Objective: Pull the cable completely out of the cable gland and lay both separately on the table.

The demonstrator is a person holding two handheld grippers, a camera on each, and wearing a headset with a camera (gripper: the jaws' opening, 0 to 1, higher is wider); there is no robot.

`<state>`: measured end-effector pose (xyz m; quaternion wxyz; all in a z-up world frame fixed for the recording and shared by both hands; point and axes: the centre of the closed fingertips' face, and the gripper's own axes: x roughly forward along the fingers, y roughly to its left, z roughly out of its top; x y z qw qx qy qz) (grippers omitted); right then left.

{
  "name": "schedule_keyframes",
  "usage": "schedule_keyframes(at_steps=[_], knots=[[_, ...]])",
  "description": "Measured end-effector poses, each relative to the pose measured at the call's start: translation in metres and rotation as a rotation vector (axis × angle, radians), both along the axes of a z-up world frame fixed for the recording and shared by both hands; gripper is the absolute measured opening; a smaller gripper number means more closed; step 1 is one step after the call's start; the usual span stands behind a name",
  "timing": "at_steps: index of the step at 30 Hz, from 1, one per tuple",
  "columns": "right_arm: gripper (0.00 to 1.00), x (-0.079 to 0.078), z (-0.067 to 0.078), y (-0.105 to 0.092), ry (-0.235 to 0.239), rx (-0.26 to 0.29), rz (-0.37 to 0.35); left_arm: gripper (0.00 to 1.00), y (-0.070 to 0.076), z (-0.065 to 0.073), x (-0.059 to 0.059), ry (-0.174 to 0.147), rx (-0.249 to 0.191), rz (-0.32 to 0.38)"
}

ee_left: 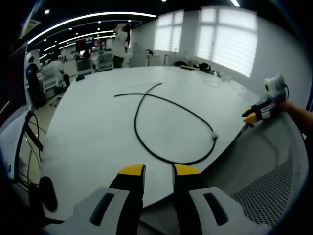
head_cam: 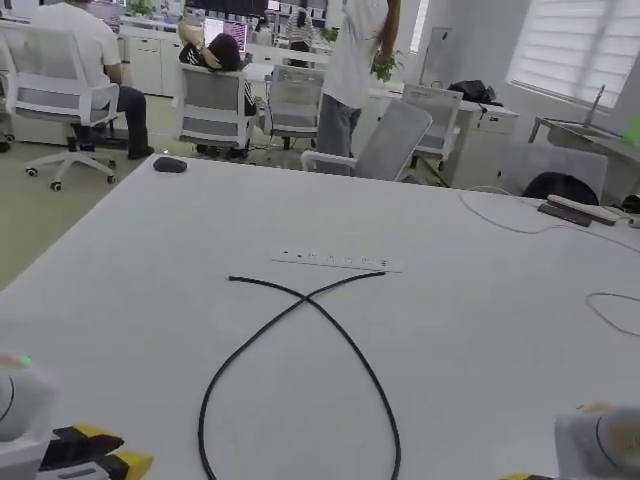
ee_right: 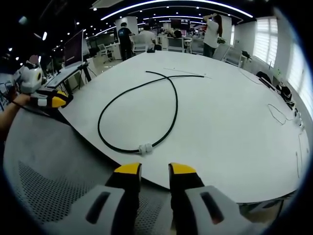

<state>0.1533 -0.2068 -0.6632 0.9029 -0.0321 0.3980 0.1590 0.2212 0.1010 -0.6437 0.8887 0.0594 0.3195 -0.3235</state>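
Observation:
A black cable (head_cam: 308, 298) lies on the white table (head_cam: 480, 330) in a loop that crosses itself near the middle. The small white cable gland (ee_right: 145, 148) sits on the cable at the near end of the loop, close to the table's front edge; it is also seen from the left as the gland (ee_left: 214, 137). My left gripper (ee_left: 159, 171) hangs off the front edge, left of the loop, its jaws nearly together with nothing between them. My right gripper (ee_right: 155, 169) is off the edge to the right, likewise shut and empty. Neither touches the cable.
A white power strip (head_cam: 335, 262) lies just beyond the cable's far ends. A dark mouse (head_cam: 169, 164) rests at the far left edge, and thin white wires (head_cam: 610, 310) run along the right side. Office chairs and people are beyond the table.

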Motion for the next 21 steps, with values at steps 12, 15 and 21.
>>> schedule_keyframes(at_steps=[12, 15, 21], knots=[[0.22, -0.002, 0.000, 0.007, 0.004, 0.013, 0.050, 0.26, 0.004, -0.002, 0.000, 0.008, 0.019, 0.025], [0.22, -0.002, 0.000, 0.009, 0.004, 0.017, 0.058, 0.25, -0.004, 0.007, 0.001, -0.031, -0.001, -0.012], [0.22, -0.002, 0.000, 0.011, -0.002, 0.024, 0.071, 0.24, -0.021, 0.013, -0.006, -0.038, 0.095, -0.166]])
